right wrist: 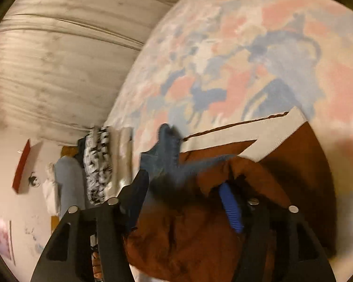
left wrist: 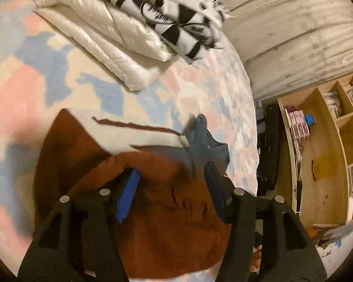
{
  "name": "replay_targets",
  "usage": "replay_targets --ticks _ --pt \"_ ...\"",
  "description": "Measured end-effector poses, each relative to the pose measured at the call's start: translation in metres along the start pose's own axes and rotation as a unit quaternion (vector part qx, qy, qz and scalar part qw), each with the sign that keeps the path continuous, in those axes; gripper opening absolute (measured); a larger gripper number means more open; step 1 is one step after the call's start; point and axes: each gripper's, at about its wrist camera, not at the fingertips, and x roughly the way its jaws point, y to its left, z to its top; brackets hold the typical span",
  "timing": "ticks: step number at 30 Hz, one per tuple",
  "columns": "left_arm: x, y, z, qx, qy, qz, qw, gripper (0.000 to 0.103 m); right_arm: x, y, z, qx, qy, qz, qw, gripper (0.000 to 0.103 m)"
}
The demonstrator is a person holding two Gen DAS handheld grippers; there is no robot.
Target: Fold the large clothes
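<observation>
A rust-brown garment [left wrist: 167,223] with a cream panel and a dark blue part lies bunched on the pastel patterned bed cover [left wrist: 30,75]. My left gripper [left wrist: 169,183] has its blue-padded fingers [left wrist: 127,197] wide apart, with brown cloth bulging up between them. In the right wrist view the same garment [right wrist: 188,239] fills the space between the spread fingers of my right gripper [right wrist: 183,192], whose blue pad [right wrist: 230,209] shows on the right. The blue part [right wrist: 167,155] is blurred. Whether either gripper pinches cloth is not visible.
A folded white quilt [left wrist: 101,40] and a black-and-white patterned cloth [left wrist: 176,16] lie on the bed beyond the garment. A grey wall [left wrist: 294,35] and wooden shelves [left wrist: 329,152] stand past the bed's right edge. Stacked clothes [right wrist: 98,164] lie at the bed's far end.
</observation>
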Motion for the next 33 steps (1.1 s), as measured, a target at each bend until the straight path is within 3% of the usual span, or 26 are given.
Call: replay_targets --ticks 3,5,9,13,19,27,30,33 --pt "0.024 0.001 0.010 0.042 0.006 0.059 0.9974 0.055 0.024 0.000 0.004 -0.027 0.003 -0.026 0.999 0.065" --pt "0.035 -0.002 0.013 0.072 0.021 0.075 0.9944 0.055 0.032 0.001 0.008 -0.033 -0.001 -0.017 0.999 0.069" --pt "0.039 -0.015 0.011 0.140 0.023 0.096 0.9852 0.055 0.024 -0.002 0.006 -0.037 -0.029 0.003 0.999 0.084" --pt "0.031 -0.026 0.004 0.188 0.016 0.108 0.9762 0.055 0.009 -0.001 0.007 -0.050 -0.034 -0.001 0.998 0.084" --pt "0.003 -0.032 -0.011 0.240 0.015 0.121 0.9630 0.056 -0.003 0.015 -0.004 -0.125 -0.014 -0.034 0.991 0.084" --pt "-0.013 -0.035 -0.027 0.318 0.026 0.149 0.9360 0.056 -0.018 0.035 -0.019 -0.245 -0.013 -0.097 0.964 0.084" --pt "-0.011 -0.037 -0.036 0.351 0.035 0.154 0.9229 0.056 -0.016 0.033 -0.021 -0.272 -0.008 -0.120 0.955 0.085" --pt "-0.003 -0.039 -0.046 0.390 0.047 0.168 0.9042 0.056 -0.002 0.031 -0.026 -0.313 -0.003 -0.161 0.936 0.084"
